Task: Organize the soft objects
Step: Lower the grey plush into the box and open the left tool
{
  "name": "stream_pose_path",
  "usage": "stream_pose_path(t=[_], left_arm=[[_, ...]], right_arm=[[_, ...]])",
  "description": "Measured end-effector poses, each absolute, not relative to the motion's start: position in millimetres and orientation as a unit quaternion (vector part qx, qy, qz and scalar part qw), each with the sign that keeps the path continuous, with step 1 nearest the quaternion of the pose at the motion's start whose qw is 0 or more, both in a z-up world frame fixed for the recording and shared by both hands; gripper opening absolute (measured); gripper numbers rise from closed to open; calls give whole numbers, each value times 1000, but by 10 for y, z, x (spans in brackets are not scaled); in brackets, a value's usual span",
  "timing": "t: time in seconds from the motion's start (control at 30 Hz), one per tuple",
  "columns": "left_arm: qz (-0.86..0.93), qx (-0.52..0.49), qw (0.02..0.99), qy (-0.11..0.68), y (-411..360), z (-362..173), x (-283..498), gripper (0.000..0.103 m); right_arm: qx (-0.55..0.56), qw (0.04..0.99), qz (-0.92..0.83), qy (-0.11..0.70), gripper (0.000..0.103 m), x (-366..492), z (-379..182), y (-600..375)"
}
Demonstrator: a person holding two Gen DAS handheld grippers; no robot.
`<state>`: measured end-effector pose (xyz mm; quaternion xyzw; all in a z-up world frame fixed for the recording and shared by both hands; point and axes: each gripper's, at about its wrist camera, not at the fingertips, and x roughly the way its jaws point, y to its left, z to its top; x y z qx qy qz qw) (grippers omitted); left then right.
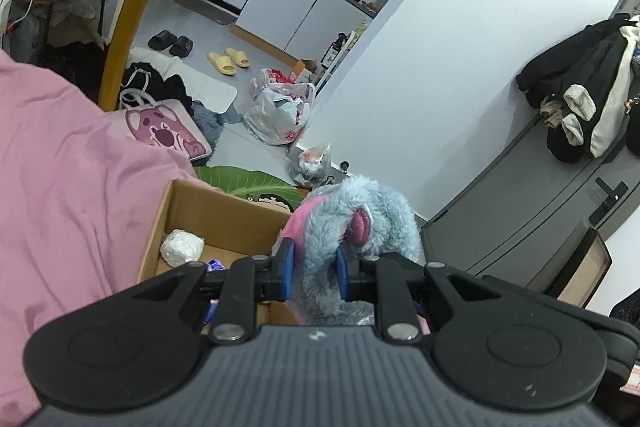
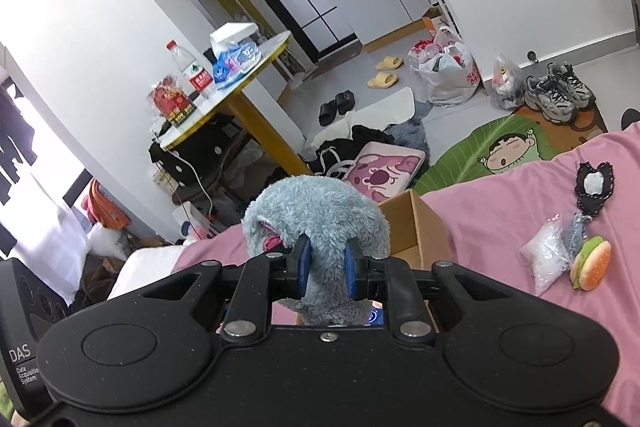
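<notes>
A fluffy blue plush toy (image 1: 360, 219) with pink patches is held up by both grippers over an open cardboard box (image 1: 224, 215). My left gripper (image 1: 314, 269) is shut on one blue furry part of it. In the right wrist view my right gripper (image 2: 326, 267) is shut on another part of the same plush toy (image 2: 316, 211), with the box (image 2: 416, 223) just behind it on the pink bed sheet (image 2: 500, 195). Inside the box lies a white wrapped bundle (image 1: 182, 246).
On the sheet to the right lie a plush burger (image 2: 592, 263), a clear plastic bag (image 2: 548, 257) and a black-and-white soft piece (image 2: 594, 185). The floor holds a pink bear cushion (image 2: 384, 173), a leaf rug (image 2: 492, 147), bags, slippers, sneakers and a yellow-legged table (image 2: 240, 75).
</notes>
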<state>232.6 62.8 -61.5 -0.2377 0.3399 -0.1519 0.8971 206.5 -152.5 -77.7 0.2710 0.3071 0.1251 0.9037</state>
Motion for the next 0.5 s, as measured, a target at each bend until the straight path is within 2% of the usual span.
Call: stream_pose_path(t=[0.5], left_arm=[[-120,-250,881,382,772,-1047,2660,20]], right_arm=[[260,894,107,349,18,2399,-1118,-1315]])
